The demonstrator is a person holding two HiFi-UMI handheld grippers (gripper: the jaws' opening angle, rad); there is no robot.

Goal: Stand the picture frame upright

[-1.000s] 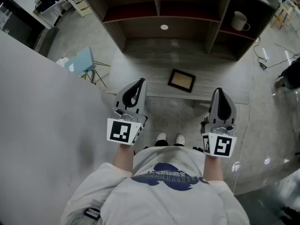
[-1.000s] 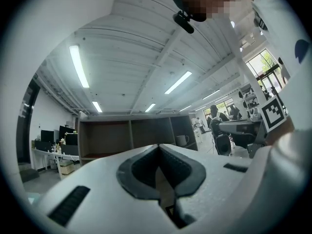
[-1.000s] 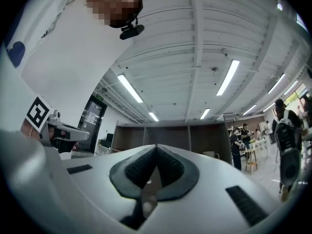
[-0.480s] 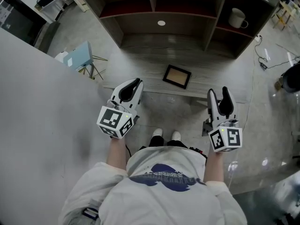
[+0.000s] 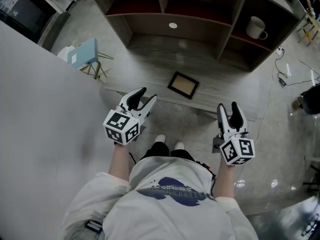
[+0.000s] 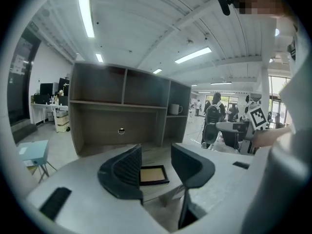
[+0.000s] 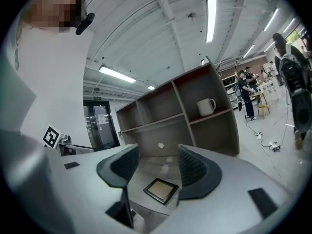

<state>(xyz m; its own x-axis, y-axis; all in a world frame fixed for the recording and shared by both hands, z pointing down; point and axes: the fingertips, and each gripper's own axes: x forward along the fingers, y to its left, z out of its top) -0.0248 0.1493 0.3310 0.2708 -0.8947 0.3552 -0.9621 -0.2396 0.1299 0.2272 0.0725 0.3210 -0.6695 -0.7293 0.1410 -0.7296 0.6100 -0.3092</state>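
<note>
Approach phase here, nothing grabbed yet. The flat black-rimmed picture frame (image 5: 183, 84) with the tan insert is lying face-up on the grey wood-grain table (image 5: 150, 59), close to the near edge and turned a bit askew. It's out in front of the big dark wooden shelf unit (image 5: 200, 24), which has a white ceramic mug (image 5: 256, 27) in its right cubby.

The left gripper (image 5: 145, 98) and right gripper (image 5: 228, 109) hang off the table's near edge, one on each side of the frame and well short of it. Both have just been opening their jaws, which now stand spread wide with nothing in them. In each gripper view the frame shows through the gap, but it's farther off on the table, not actually between the pads.

So I'd call this step one: lining up for a pickup. Next move probably needs one gripper to get down to an edge of the frame and pinch the rim. That looks fiddly, since it sits flush on the table. The other gripper could steady it while it gets tipped up, likely onto a back stand, which I can't see from here.
</note>
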